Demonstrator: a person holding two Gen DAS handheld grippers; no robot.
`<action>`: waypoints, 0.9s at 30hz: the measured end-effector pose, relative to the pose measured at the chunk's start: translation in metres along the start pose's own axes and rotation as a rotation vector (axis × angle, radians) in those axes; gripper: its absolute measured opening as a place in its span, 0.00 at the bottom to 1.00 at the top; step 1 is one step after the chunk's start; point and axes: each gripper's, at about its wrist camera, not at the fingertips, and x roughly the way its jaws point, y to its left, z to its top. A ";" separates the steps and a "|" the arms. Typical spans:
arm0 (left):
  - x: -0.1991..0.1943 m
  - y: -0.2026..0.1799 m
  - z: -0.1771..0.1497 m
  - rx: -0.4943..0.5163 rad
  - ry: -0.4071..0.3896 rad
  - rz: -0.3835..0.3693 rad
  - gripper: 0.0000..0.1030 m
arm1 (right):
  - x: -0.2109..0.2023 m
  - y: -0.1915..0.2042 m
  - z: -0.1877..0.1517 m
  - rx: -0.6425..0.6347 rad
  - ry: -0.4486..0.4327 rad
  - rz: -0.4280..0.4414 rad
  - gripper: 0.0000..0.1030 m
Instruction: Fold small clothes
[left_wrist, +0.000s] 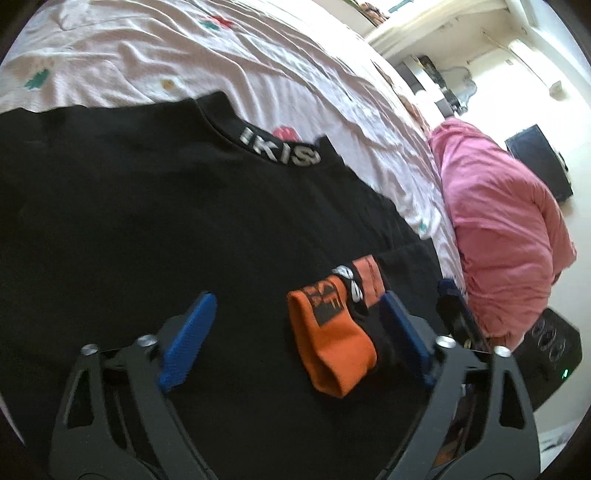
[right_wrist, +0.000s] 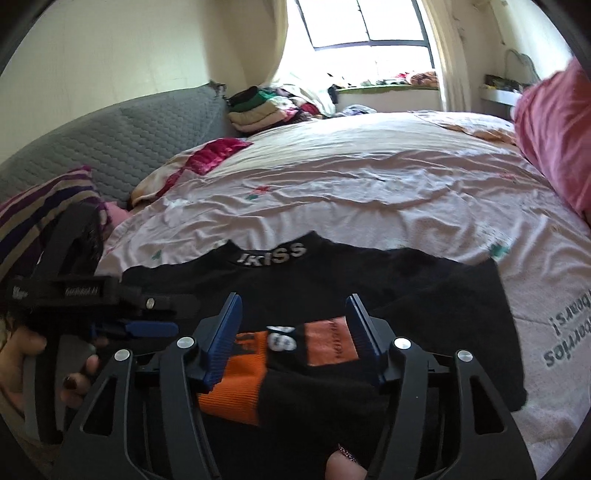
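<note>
Orange-and-black sock crosswise between the parted, unclenched right gripper fingers (left gripper likewise released).

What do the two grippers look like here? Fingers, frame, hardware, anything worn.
Both match: the left gripper and right gripper have black angular linkage arms with triangular cutouts, silver pivot bolts and ribbed blue pads. From the right wrist, the left unit shows a black body with a small white marking; the hand on it wears dark nail polish.
</note>
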 end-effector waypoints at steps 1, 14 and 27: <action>0.004 -0.002 -0.002 0.011 0.011 -0.004 0.61 | -0.001 -0.004 0.000 0.008 0.001 -0.013 0.55; 0.036 -0.032 -0.020 0.123 0.036 0.062 0.22 | -0.020 -0.054 0.005 0.118 -0.020 -0.159 0.58; -0.016 -0.059 -0.012 0.269 -0.111 0.061 0.05 | -0.029 -0.084 0.000 0.144 -0.011 -0.345 0.61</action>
